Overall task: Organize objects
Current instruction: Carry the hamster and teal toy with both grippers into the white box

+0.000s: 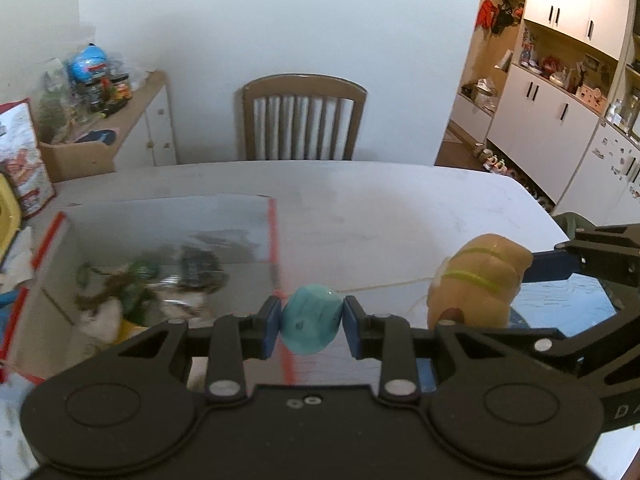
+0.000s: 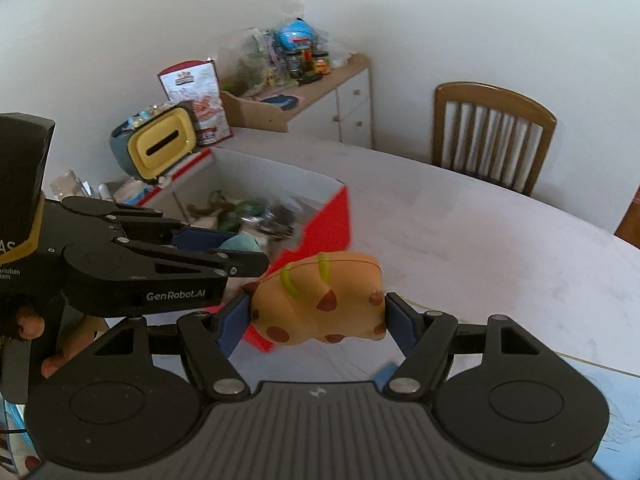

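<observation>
Here, two grippers, each gripping one toy. Left gripper (image 1: 312,326) with blue pads (image 1: 271,326) pressed to both sides of a single turquoise egg-shaped toy (image 1: 313,319), held in the air over the red-edged near wall of the box. Right gripper (image 2: 318,312) clamped likewise on one orange spotted soft toy (image 2: 320,300), green stripes across its back, brown spots on its sides, lifted clear of the table and just beside the box's red corner. Seen from the left wrist, the same orange toy (image 1: 476,280) just right of the egg, close but apart.

One open cardboard box (image 1: 60,264), white inside with red trim, on one pale table (image 1: 400,208). Inside, a blurred heap of green, brown and dark items (image 1: 152,284); number not to be told through the blur. From the right wrist, the left gripper's black body (image 2: 144,268) across the box's near side, covering part of the contents, with a few fingers (image 2: 30,326) of the hand wrapped round its handle at the left edge.

Around: one wooden chair (image 1: 304,120) at the far side of the table, one yellow and teal slotted container (image 2: 160,144) past the box, one red and white bag (image 2: 196,100) behind it, one low cabinet (image 2: 320,96) loaded with clutter, and white cupboards (image 1: 560,92) away to the right.
</observation>
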`<move>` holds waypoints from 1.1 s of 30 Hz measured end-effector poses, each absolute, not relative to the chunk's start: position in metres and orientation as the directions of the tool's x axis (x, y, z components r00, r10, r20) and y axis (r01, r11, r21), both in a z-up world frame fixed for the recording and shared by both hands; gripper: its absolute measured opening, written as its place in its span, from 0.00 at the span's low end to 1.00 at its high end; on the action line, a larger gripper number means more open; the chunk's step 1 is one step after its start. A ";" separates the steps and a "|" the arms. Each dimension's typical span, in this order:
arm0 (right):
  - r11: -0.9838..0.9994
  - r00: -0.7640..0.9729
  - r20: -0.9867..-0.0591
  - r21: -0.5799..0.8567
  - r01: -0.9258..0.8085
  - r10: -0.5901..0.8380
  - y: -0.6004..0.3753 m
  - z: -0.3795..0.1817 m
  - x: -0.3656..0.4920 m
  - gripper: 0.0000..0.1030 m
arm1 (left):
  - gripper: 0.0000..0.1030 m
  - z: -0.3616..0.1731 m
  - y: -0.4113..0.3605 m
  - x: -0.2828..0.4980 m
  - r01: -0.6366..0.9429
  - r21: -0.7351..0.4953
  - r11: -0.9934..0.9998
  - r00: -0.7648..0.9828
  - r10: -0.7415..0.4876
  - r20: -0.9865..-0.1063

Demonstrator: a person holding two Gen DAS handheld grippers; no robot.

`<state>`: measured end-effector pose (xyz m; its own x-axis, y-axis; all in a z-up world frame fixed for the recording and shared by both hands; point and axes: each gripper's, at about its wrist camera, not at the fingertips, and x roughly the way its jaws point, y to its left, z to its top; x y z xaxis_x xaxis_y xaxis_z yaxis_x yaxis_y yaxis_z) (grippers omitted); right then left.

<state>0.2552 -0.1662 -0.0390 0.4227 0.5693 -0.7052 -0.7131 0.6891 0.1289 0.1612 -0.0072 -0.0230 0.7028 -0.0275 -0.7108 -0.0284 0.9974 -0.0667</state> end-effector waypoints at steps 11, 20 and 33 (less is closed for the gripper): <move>0.678 0.420 -0.697 0.128 -0.724 0.580 -0.094 -0.037 0.236 0.70 | 0.30 -0.017 0.080 0.141 -0.079 -0.061 0.995 0.702 0.012 -0.712; 0.693 0.436 -0.699 0.119 -0.711 0.568 -0.042 -0.042 0.243 0.70 | 0.31 -0.025 0.146 0.141 -0.140 -0.033 0.990 0.683 0.072 -0.727; 0.758 0.443 -0.766 0.087 -0.647 0.466 0.015 -0.100 0.293 0.70 | 0.31 -0.064 0.179 0.166 -0.129 0.006 0.992 0.617 0.085 -0.782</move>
<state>0.2930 0.0147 -0.1002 0.4425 0.4659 -0.7662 -0.6468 0.7577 0.0871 0.1659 0.1792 -0.0644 0.6169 0.0852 -0.7824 -0.1294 0.9916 0.0060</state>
